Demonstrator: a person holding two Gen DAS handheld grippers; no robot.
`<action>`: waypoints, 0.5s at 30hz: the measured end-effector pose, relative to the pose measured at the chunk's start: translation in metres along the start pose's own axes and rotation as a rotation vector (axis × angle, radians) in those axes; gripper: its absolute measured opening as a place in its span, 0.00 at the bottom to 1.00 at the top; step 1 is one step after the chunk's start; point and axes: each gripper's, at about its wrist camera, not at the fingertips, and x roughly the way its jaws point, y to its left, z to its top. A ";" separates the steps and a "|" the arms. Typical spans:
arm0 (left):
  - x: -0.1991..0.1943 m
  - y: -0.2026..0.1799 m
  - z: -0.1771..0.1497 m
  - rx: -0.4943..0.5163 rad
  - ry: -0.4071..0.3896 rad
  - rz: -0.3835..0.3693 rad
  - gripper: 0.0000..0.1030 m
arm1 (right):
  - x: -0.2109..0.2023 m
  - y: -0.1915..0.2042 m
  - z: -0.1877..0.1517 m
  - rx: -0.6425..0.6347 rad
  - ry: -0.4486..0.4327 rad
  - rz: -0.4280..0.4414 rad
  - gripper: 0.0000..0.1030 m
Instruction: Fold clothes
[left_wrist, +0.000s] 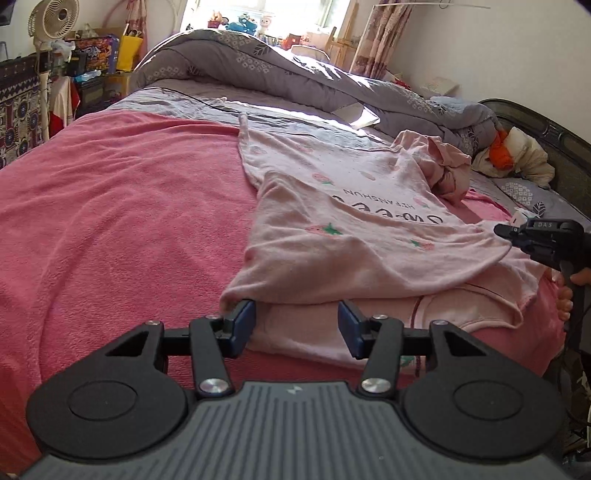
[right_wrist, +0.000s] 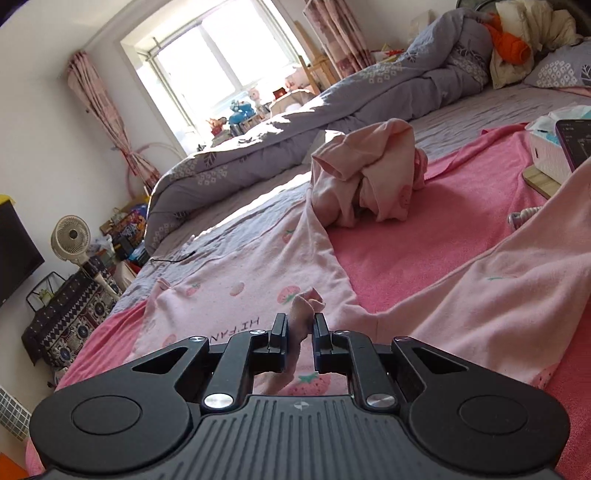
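Now: pink strawberry-print shirt (left_wrist: 354, 229) lies spread on the pink blanket (left_wrist: 110, 229) of the bed, printed side up, lettering upside down from the left wrist view. Its near part is doubled over itself, the fold edge just ahead of the left tool (left_wrist: 297, 325).

Left tool: jaws about half open, nothing gripped. Its left fingertip (left_wrist: 243, 314) sits at the fold's corner; touching or just short, hard to say.

Right tool (right_wrist: 300, 334): jaws nearly closed, pinching a bunched bit of the shirt's fabric that pokes up between them. From the left wrist view it shows at 3 o'clock, at the shirt's edge, a person's fingers on its handle.

A second crumpled pink garment (right_wrist: 369, 177) sits at 12 o'clock of the right tool, beyond the shirt. Grey quilt (left_wrist: 295, 66) heaped along the bed's far side.
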 end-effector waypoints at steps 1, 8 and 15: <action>-0.004 0.005 -0.001 -0.009 -0.005 0.029 0.54 | 0.002 -0.002 -0.006 -0.012 0.014 -0.015 0.14; -0.029 0.015 0.013 -0.058 -0.082 0.175 0.54 | 0.001 0.001 -0.023 -0.096 0.023 -0.067 0.14; 0.008 -0.069 0.042 0.150 -0.195 0.017 0.61 | 0.007 0.005 -0.033 -0.169 0.021 -0.117 0.17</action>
